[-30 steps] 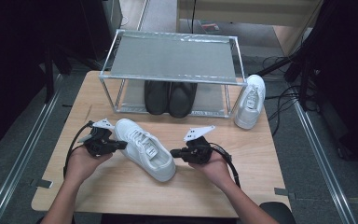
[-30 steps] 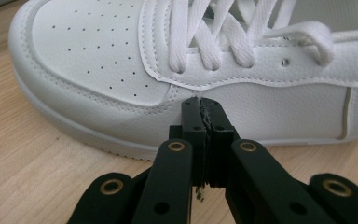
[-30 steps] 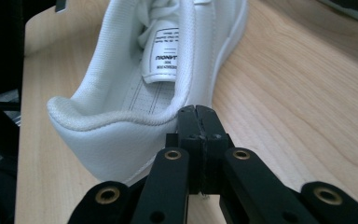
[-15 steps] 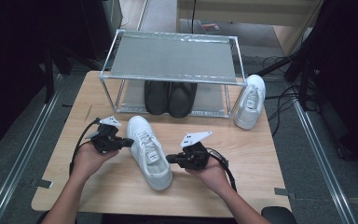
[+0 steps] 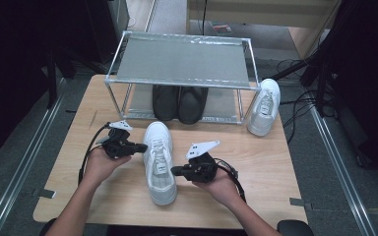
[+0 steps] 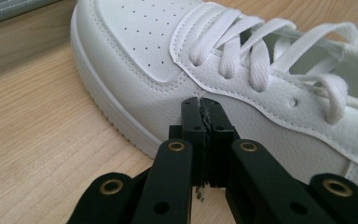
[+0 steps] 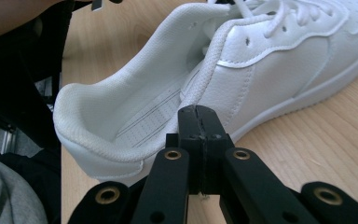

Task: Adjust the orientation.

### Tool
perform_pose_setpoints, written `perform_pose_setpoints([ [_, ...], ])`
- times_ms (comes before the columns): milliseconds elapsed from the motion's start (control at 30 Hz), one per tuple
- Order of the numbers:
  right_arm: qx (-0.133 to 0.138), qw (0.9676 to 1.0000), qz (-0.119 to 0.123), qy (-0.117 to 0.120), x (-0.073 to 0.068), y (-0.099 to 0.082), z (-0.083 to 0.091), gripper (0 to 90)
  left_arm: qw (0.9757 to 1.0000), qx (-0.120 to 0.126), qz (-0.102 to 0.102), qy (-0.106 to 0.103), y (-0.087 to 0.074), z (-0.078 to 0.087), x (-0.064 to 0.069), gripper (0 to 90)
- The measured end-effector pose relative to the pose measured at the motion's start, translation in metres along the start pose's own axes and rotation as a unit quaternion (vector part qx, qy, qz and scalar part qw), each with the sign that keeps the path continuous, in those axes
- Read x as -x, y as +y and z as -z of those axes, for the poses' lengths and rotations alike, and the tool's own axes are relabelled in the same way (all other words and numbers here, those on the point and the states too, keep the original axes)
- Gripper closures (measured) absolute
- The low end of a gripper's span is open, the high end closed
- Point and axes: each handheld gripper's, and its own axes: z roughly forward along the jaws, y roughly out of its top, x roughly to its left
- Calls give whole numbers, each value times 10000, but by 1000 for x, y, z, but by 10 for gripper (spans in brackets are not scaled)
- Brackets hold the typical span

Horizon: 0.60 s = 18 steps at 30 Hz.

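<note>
White sneaker lying on wooden table near the middle, toe toward 12 o'clock, heel toward 6 o'clock; at its 9 o'clock, left gripper, jaws pressed together on nothing, tips touching the side by the laces; at its 3 o'clock, right gripper, jaws together too, tips against the collar edge; at 12 o'clock, metal rack with black shoes under; at 2 o'clock, second white sneaker leaning beside the rack.

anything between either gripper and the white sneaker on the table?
Nothing visible. The left gripper, jaws shut, sits against the white sneaker at its forefoot side; the right gripper, jaws shut, sits at its heel-side collar. Only bare table lies around it.
</note>
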Motion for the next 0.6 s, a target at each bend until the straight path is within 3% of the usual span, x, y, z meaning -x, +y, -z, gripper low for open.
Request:
perform_pose_setpoints([
  [167,2,10000,28,82,-5,2,-4,900,9997,138,142,-150,2,-5,-4,894],
  [333,-58,9998,128,167,-7,2,-4,900,9997,142,67,-182,4,-5,-4,875],
  [367,-52,9998,118,159,-6,2,-3,894,9998,150,-14,-98,4,-2,-4,872],
  [500,-170,9998,105,-62,3,-2,2,836,9998,180,-20,-129,3,7,-4,803],
  [600,-107,9997,68,-206,11,-5,9,762,9998,166,-66,-134,1,13,-4,712],
])
